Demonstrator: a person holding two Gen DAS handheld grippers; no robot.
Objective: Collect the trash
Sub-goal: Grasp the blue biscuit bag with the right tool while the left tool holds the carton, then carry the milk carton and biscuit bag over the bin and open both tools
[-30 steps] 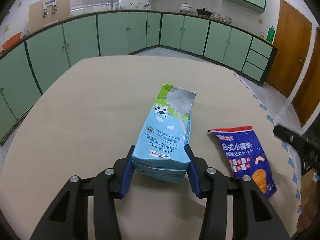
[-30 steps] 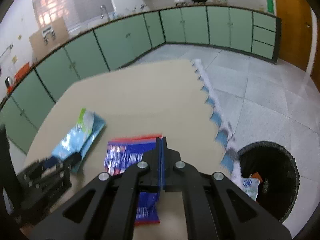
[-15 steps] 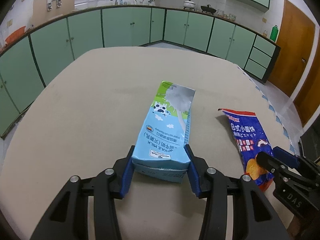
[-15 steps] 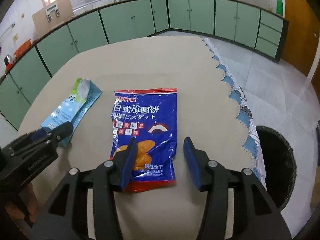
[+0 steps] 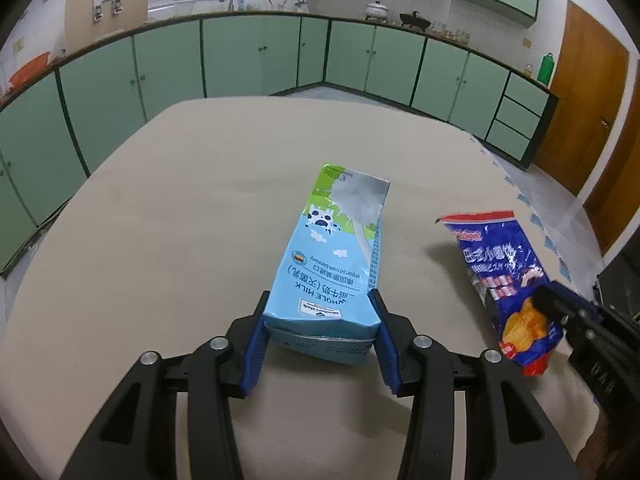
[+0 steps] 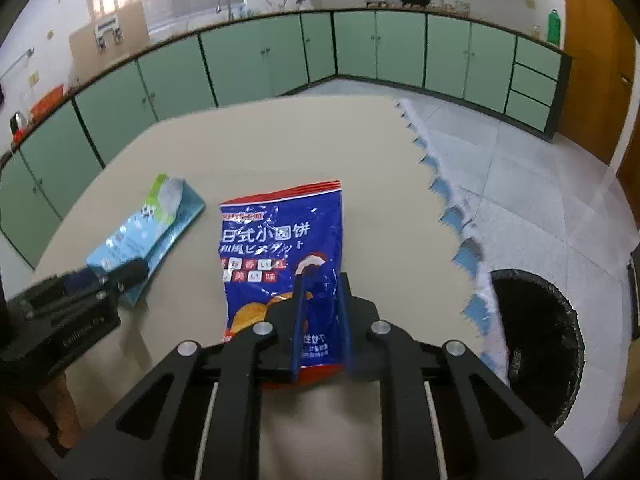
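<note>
A light-blue whole-milk carton (image 5: pixel 332 264) lies flat on the beige table (image 5: pixel 160 220). My left gripper (image 5: pixel 319 300) is shut on its near end, blue pads pressed to both sides. To its right lies a blue snack bag (image 5: pixel 500 264) with a red top edge. In the right wrist view the snack bag (image 6: pixel 280 232) points away from me. My right gripper (image 6: pixel 322 280) sits over its near half with its jaws closing, the film pinched between the narrow pads. The carton (image 6: pixel 148 232) and left gripper (image 6: pixel 120 276) show at the left there.
A black-lined trash bin (image 6: pixel 536 340) stands on the tiled floor just past the table's right edge, below the blue scalloped cloth fringe (image 6: pixel 460 216). Green kitchen cabinets (image 5: pixel 260 56) line the far walls. A wooden door (image 5: pixel 584 92) is at the right.
My right gripper opened from shut, came down over the snack bag's near end and has narrowed on it. The left gripper and carton have stayed put.
</note>
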